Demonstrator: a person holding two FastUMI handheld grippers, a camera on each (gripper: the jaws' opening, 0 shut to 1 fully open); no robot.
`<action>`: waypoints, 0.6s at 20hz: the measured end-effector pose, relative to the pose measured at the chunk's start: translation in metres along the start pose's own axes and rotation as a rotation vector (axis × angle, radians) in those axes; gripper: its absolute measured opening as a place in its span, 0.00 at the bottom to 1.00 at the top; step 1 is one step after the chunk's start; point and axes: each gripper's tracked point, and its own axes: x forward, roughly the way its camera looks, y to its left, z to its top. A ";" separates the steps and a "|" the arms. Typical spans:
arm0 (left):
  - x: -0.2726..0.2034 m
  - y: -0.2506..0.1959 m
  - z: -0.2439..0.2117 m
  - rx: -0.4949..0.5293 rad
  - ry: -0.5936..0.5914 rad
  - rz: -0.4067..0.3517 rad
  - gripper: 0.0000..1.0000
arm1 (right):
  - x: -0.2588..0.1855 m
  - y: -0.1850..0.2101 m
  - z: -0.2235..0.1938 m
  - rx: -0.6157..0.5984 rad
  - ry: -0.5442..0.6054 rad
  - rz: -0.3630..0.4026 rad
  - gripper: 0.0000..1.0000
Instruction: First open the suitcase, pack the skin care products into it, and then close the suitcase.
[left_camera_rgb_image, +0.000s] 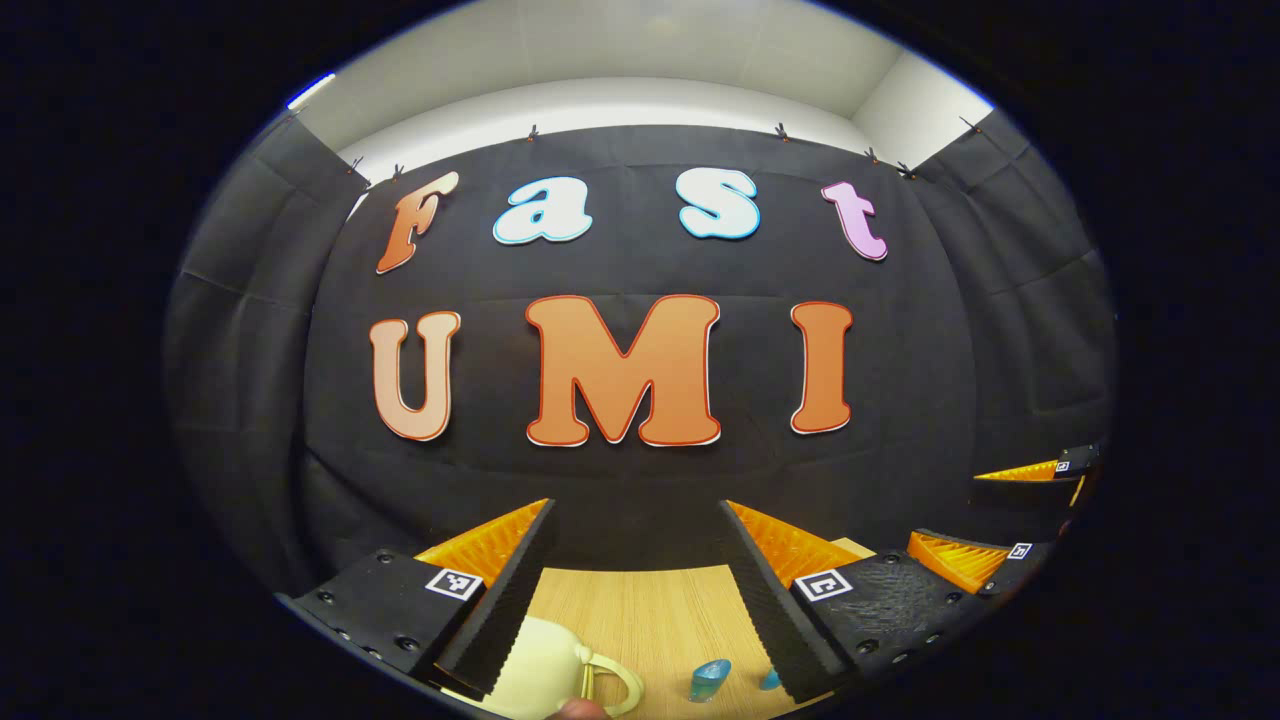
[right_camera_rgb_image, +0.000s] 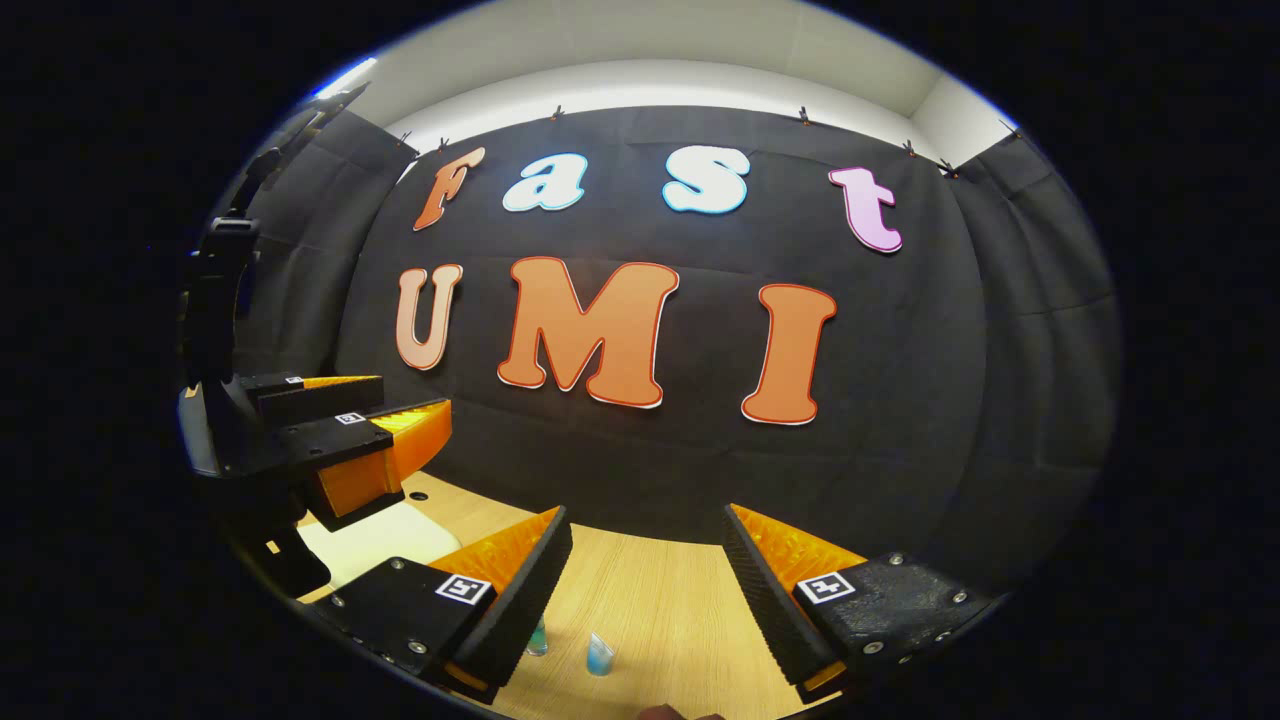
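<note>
Left gripper (left_camera_rgb_image: 640, 560) is hanging above the table (left_camera_rgb_image: 650, 620) with fingers spread wide, gripping nothing. Below its left finger the cream suitcase (left_camera_rgb_image: 545, 665) is lying closed, handle (left_camera_rgb_image: 610, 685) toward the table's middle. Two small blue skin care bottles (left_camera_rgb_image: 708, 680) are standing just beside the handle, outside the case. Right gripper (right_camera_rgb_image: 648, 565) is also spread and empty, tilting over the bottles (right_camera_rgb_image: 600, 655), near the table's front edge.
</note>
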 end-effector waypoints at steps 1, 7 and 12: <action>-0.001 0.000 -0.002 -0.005 0.002 0.004 0.97 | 0.001 -0.001 -0.001 0.003 -0.002 0.000 0.95; 0.002 0.006 -0.016 0.022 0.033 0.034 0.97 | 0.002 -0.006 -0.002 0.006 0.000 0.004 0.95; 0.005 0.000 -0.034 0.087 0.062 0.009 0.97 | 0.006 -0.023 0.000 -0.006 -0.006 -0.024 0.95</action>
